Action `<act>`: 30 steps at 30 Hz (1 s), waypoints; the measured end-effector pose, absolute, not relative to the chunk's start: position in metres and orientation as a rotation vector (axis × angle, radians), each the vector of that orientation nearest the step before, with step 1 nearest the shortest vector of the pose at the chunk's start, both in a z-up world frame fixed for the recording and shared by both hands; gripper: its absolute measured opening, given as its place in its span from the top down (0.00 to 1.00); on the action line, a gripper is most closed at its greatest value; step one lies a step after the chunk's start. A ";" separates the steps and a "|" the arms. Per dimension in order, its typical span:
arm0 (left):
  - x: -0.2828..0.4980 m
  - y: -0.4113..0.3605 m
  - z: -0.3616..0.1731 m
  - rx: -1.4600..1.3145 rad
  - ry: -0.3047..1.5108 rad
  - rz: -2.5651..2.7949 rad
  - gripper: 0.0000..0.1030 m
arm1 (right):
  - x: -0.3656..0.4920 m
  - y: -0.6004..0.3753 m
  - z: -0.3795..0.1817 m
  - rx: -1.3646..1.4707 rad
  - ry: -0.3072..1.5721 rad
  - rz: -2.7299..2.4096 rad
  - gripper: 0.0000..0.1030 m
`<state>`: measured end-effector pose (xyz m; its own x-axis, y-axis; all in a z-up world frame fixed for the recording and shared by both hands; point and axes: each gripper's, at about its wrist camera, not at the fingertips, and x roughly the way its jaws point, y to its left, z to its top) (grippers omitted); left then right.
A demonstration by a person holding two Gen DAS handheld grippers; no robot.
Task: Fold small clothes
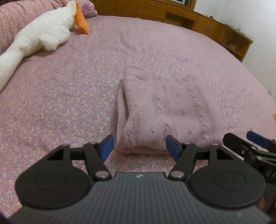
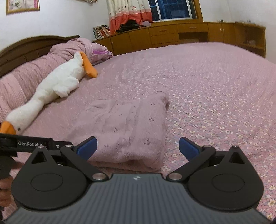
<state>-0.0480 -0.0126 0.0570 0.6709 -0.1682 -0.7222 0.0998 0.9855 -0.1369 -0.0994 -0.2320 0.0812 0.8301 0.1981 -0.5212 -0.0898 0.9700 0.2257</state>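
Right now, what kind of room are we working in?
Most likely a bedroom. A wide bed with a pink floral cover fills both views, a dark wooden headboard stands behind it, and wooden cabinets run under a curtained window. A plush goose lies near the folded pink sweater.

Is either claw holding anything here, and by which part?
Nothing is held. The left claw and right claw are both open, poised at the near edge of the folded pink sweater.

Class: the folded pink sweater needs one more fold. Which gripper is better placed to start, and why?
Probably the left gripper: its open jaws frame the sweater's near edge. The right gripper is open too, over the sweater's right corner.
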 end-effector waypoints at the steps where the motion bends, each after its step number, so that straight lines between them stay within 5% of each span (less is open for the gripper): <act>1: -0.049 -0.015 0.055 -0.075 0.823 -0.141 0.34 | -0.100 -0.230 0.079 0.179 0.570 0.150 0.00; 30: -0.049 -0.042 0.019 0.049 0.899 -0.089 0.34 | -0.093 -0.220 0.032 0.157 0.644 0.154 0.00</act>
